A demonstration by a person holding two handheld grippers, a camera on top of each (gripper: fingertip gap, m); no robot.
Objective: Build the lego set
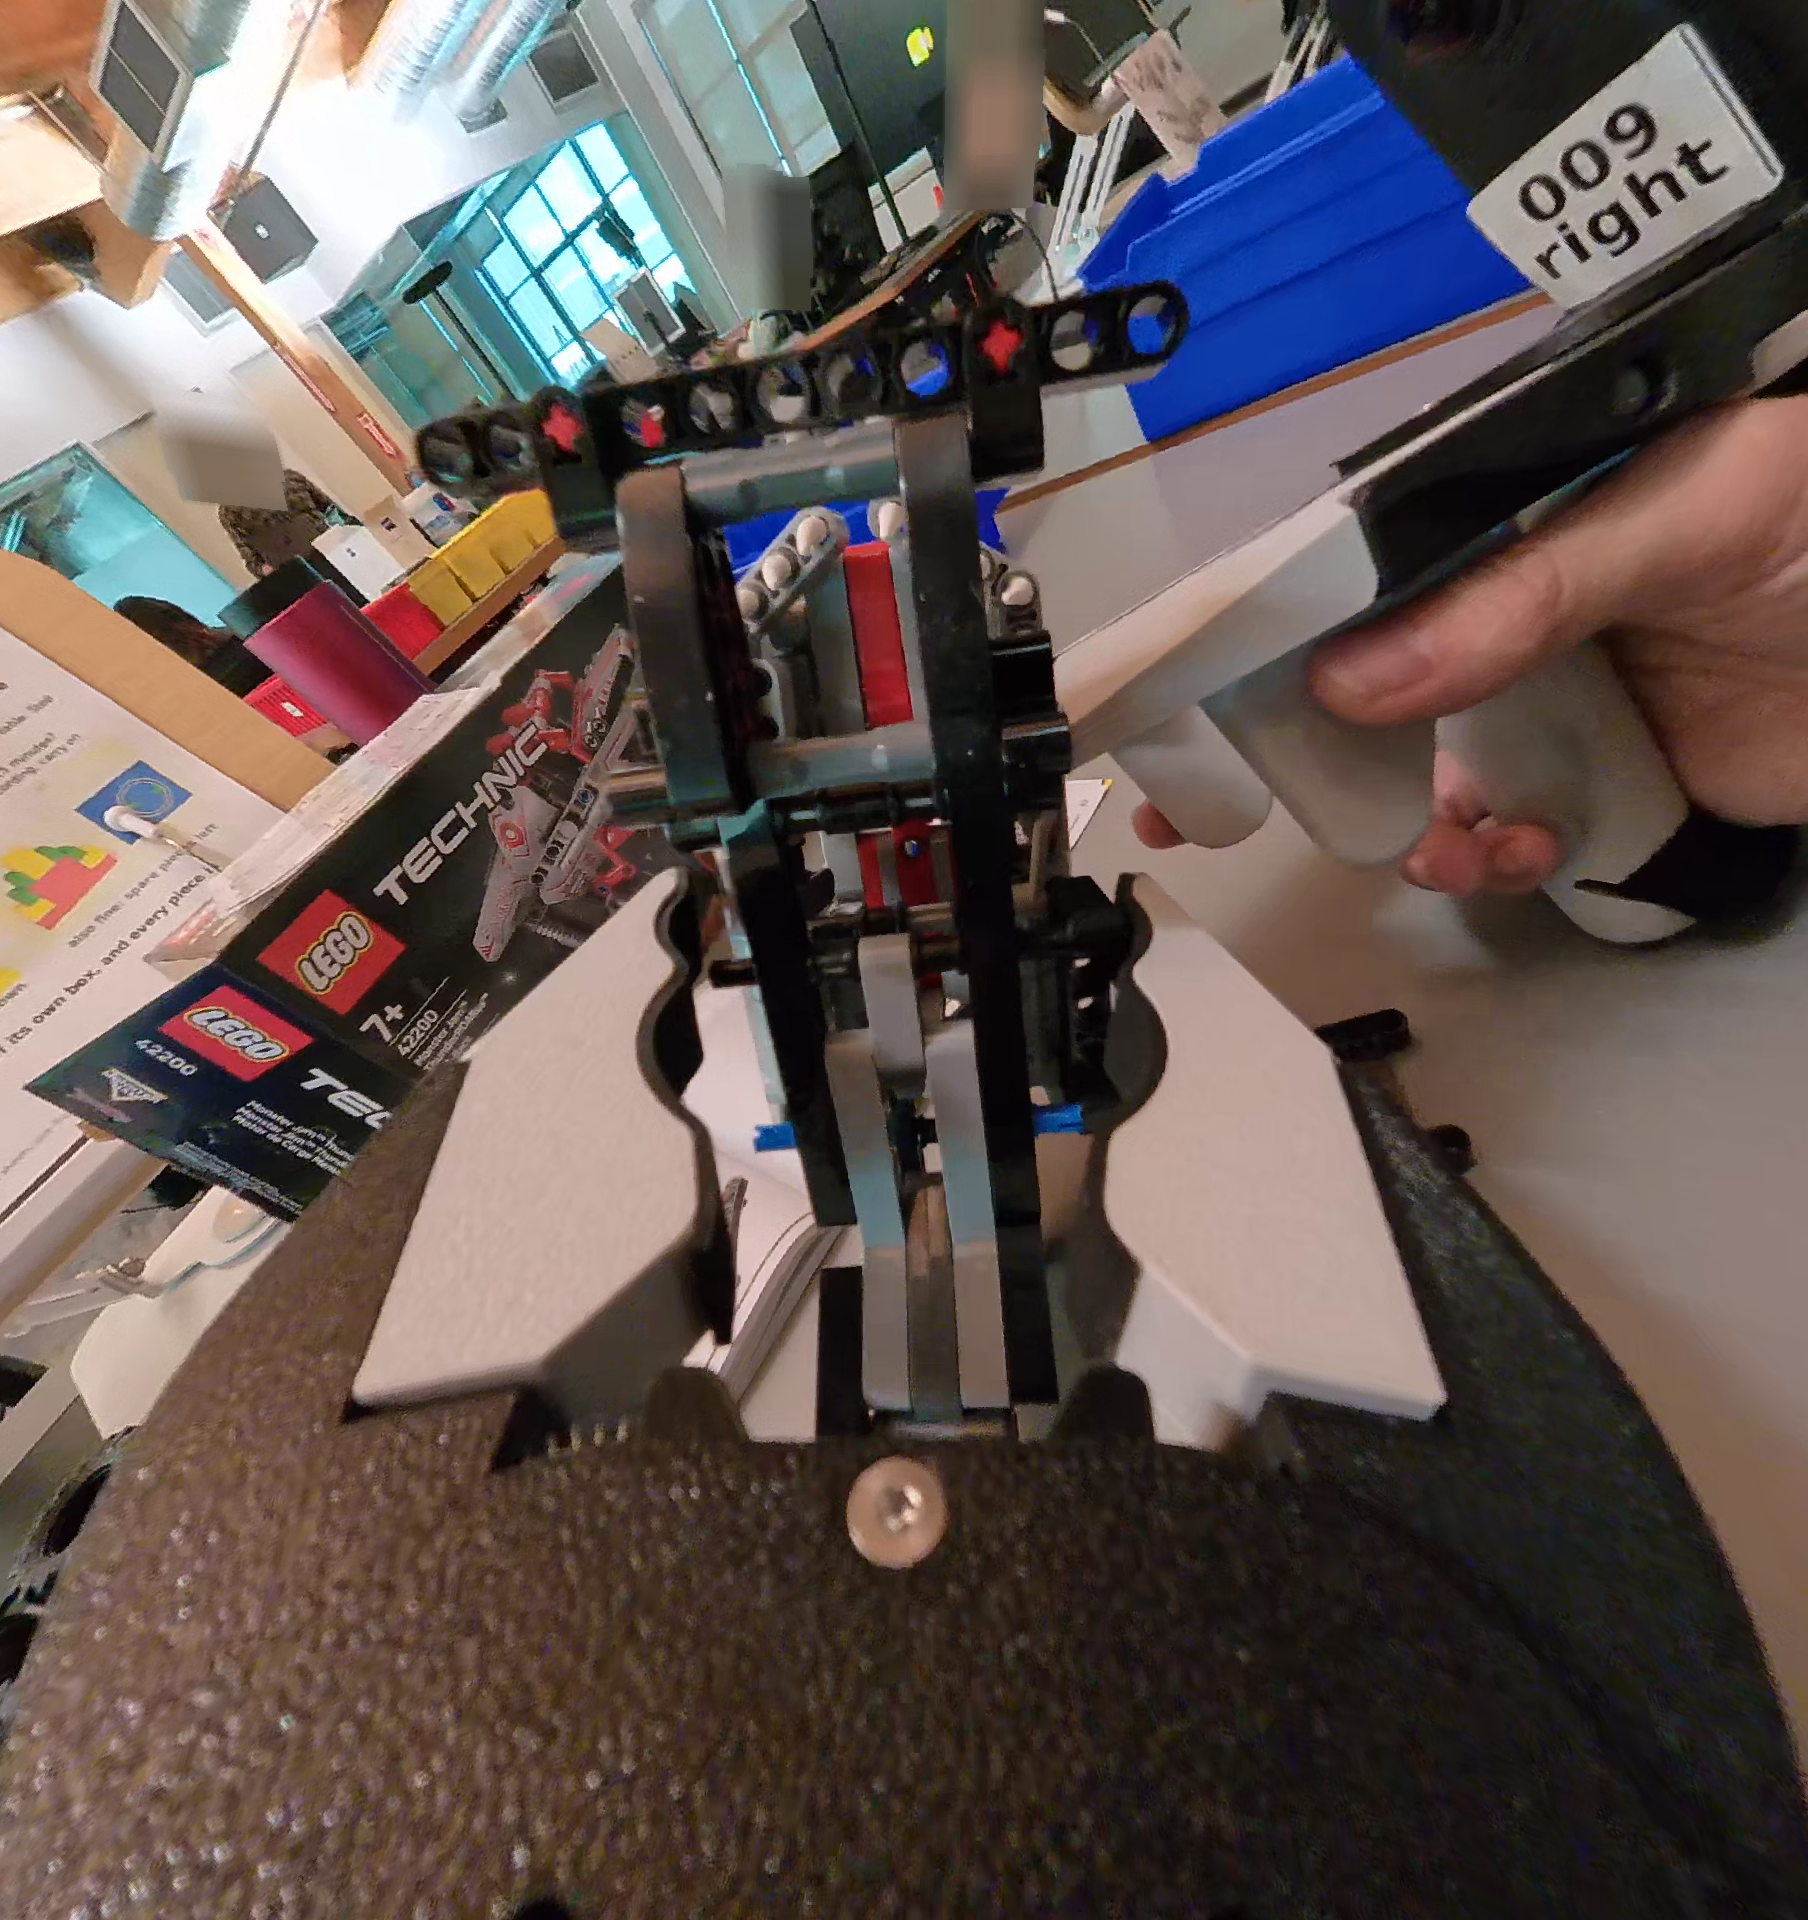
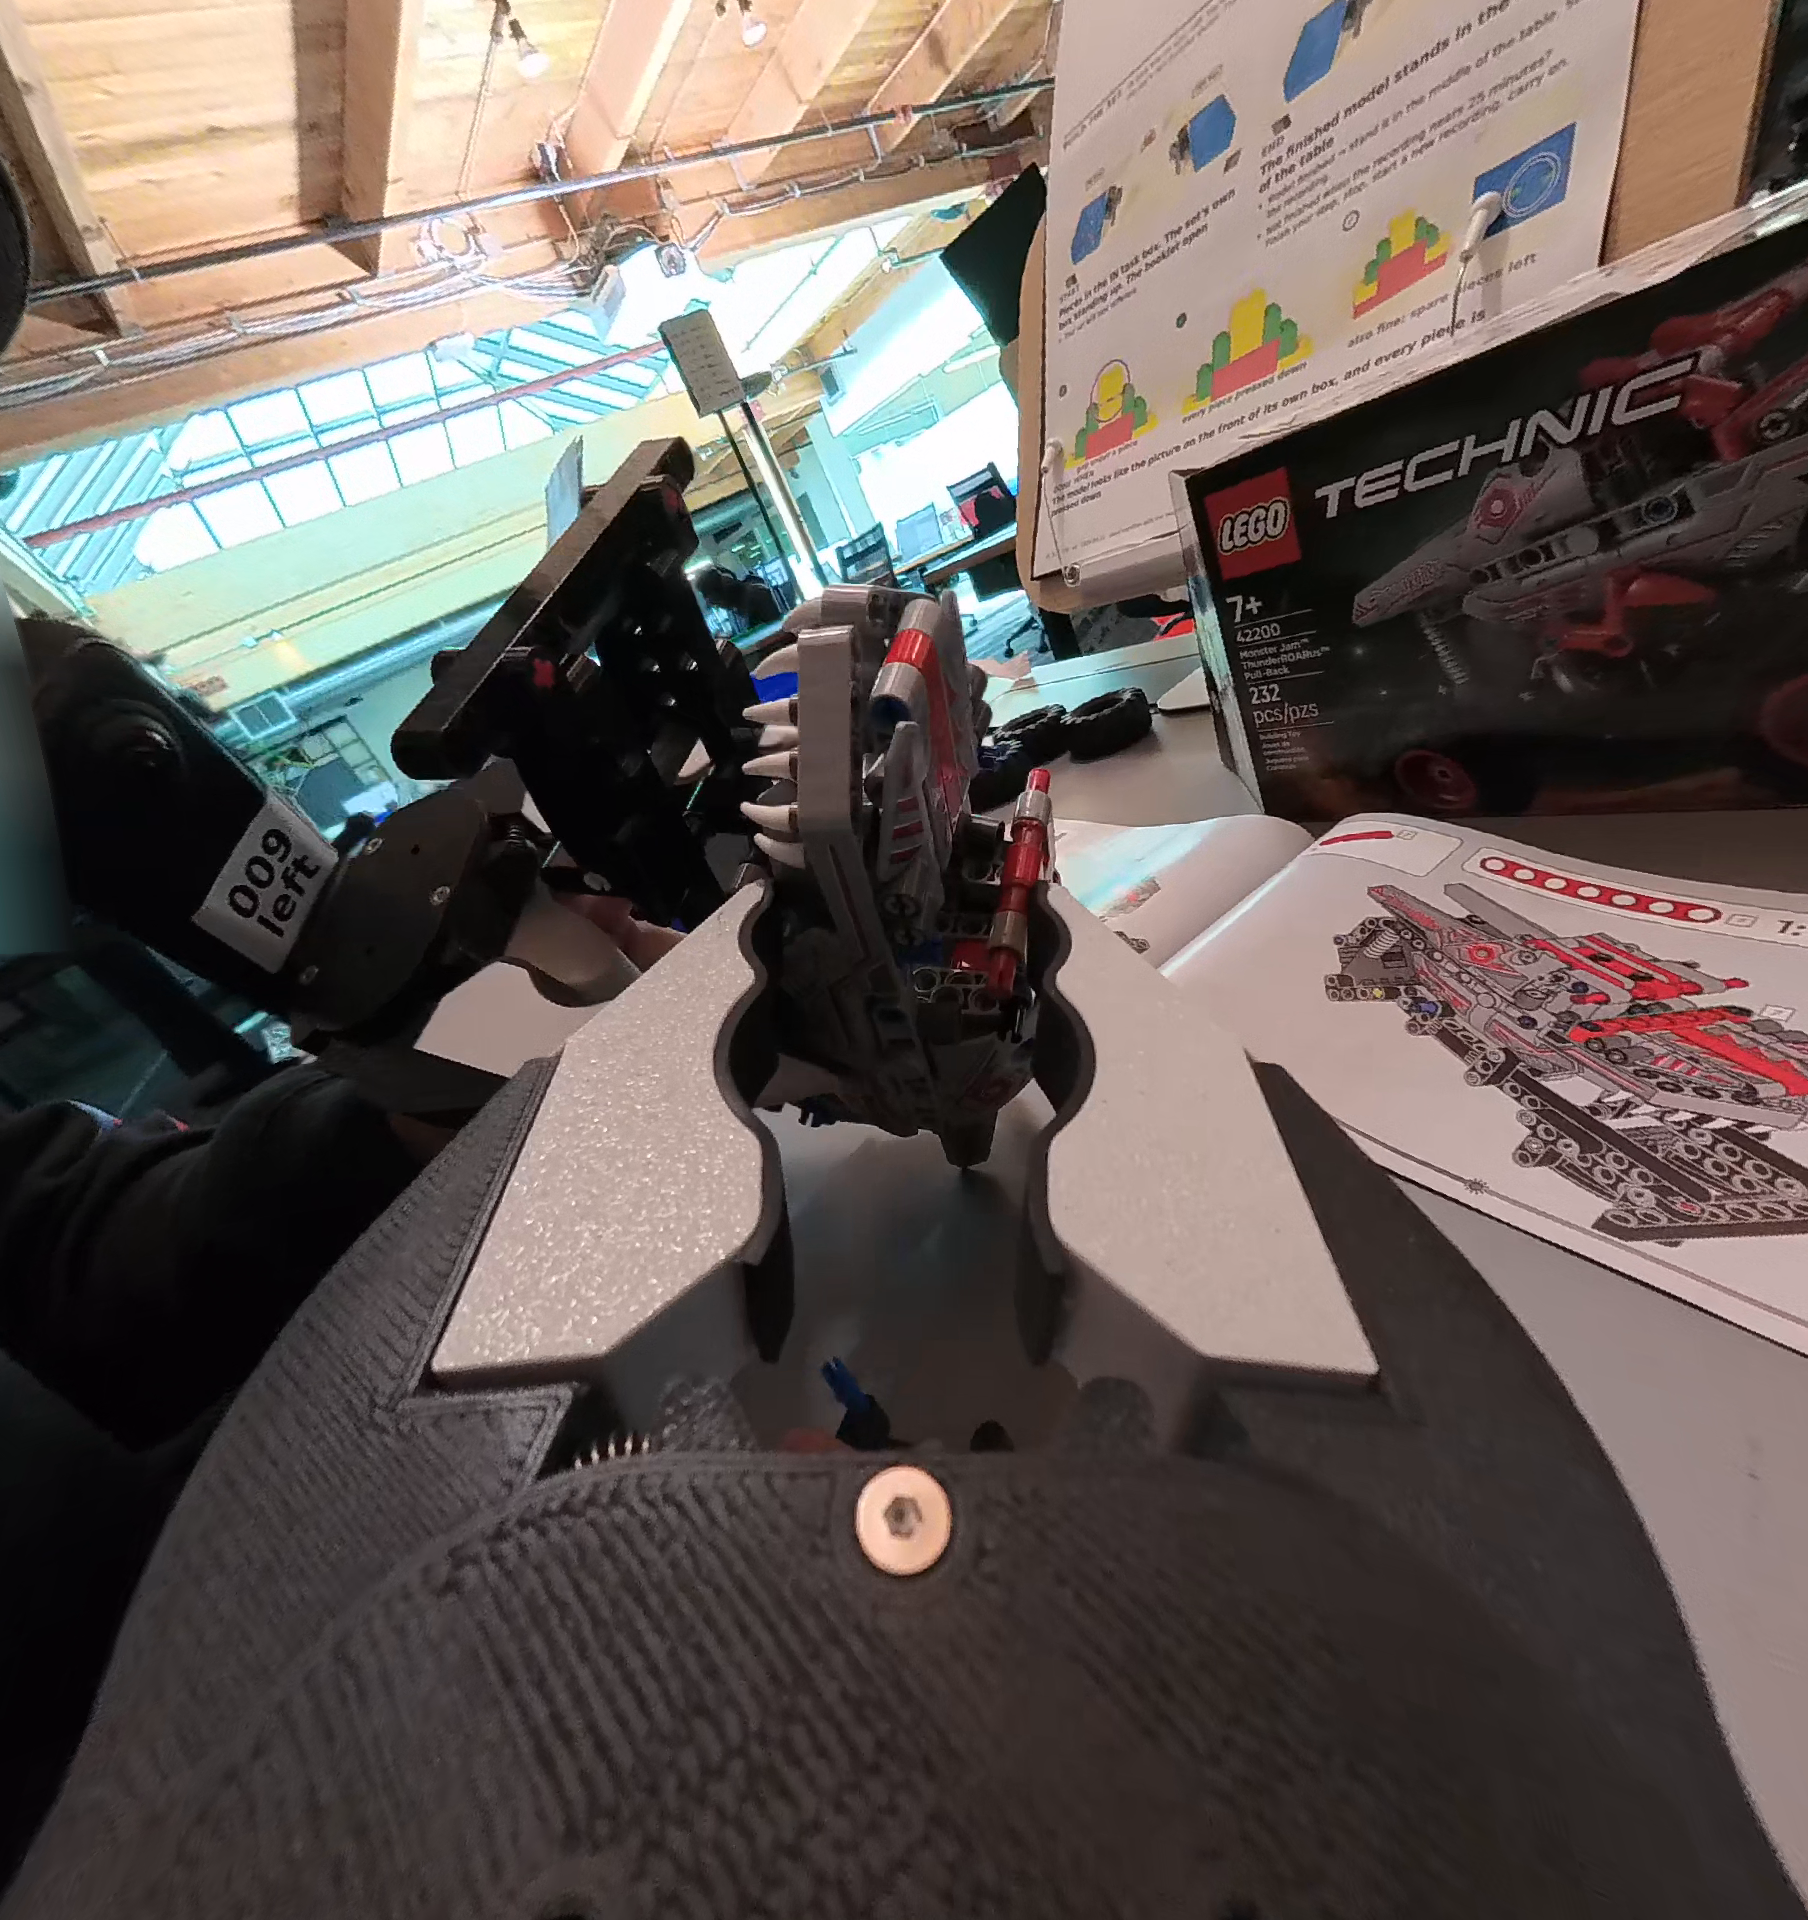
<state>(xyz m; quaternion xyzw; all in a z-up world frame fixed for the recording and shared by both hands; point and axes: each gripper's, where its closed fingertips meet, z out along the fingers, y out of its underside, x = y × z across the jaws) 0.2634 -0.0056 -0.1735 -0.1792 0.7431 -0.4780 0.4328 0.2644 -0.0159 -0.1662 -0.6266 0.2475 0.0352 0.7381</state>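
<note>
- My left gripper (image 1: pixel 905 1039) is clamped on the black frame end of the lego model (image 1: pixel 838 727), held up off the worktop (image 1: pixel 1606 1143).
- My right gripper (image 2: pixel 905 997) pinches the model's grey and red toothed end (image 2: pixel 889 831); if I twist the two against each other, I judge the joints could pop apart.
- Squeezing too near the white teeth (image 2: pixel 775 769) may snap them off.
- The open booklet (image 2: pixel 1502 987) and the box (image 2: pixel 1502 623) lie beyond, toward the far edge; a dropped piece could hide there.
</note>
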